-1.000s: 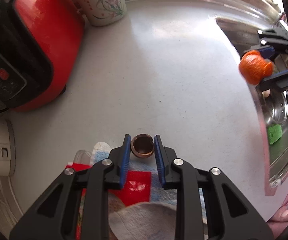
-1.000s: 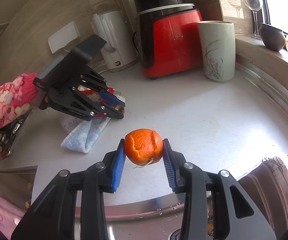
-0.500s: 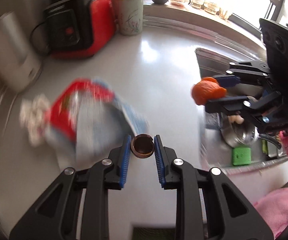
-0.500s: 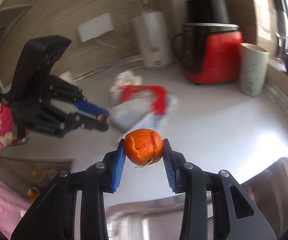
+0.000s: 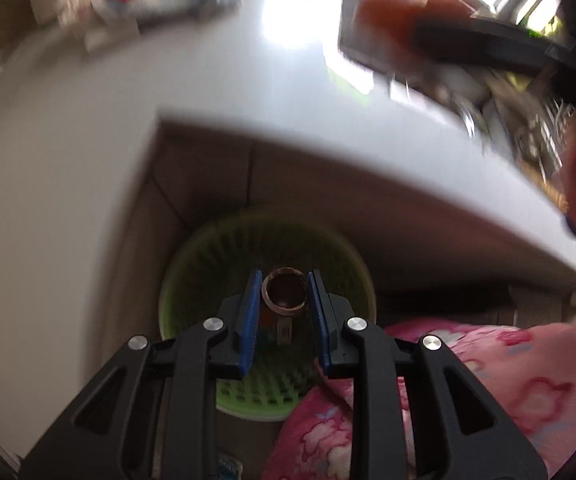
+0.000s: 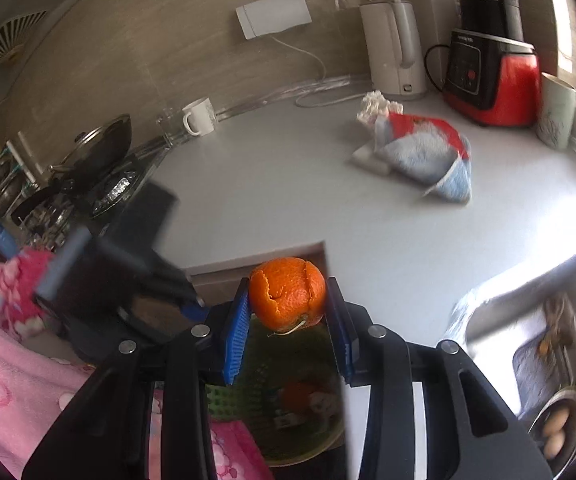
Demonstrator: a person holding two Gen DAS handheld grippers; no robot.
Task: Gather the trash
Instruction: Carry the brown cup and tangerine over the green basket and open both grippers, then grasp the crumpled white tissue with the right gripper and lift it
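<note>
My left gripper (image 5: 283, 292) is shut on a small brown shell (image 5: 284, 291) and holds it over a green slotted waste basket (image 5: 191, 264) on the floor below the counter edge. My right gripper (image 6: 287, 298) is shut on an orange peel (image 6: 287, 293) and holds it above the same basket (image 6: 320, 436), which has some rubbish in it. The left gripper shows blurred in the right wrist view (image 6: 191, 304), just left of the peel.
The white counter (image 6: 279, 184) carries a blue and red packet on a cloth (image 6: 424, 148), a white kettle (image 6: 396, 56), a red blender (image 6: 492, 76), a tall cup (image 6: 556, 116) and a white mug (image 6: 199, 118). A stove with a pan (image 6: 99, 160) is left; the sink (image 6: 544, 344) is right.
Both grippers have swung away from the counter top to its front edge and now hang over the green basket. Each still holds its piece of trash.
</note>
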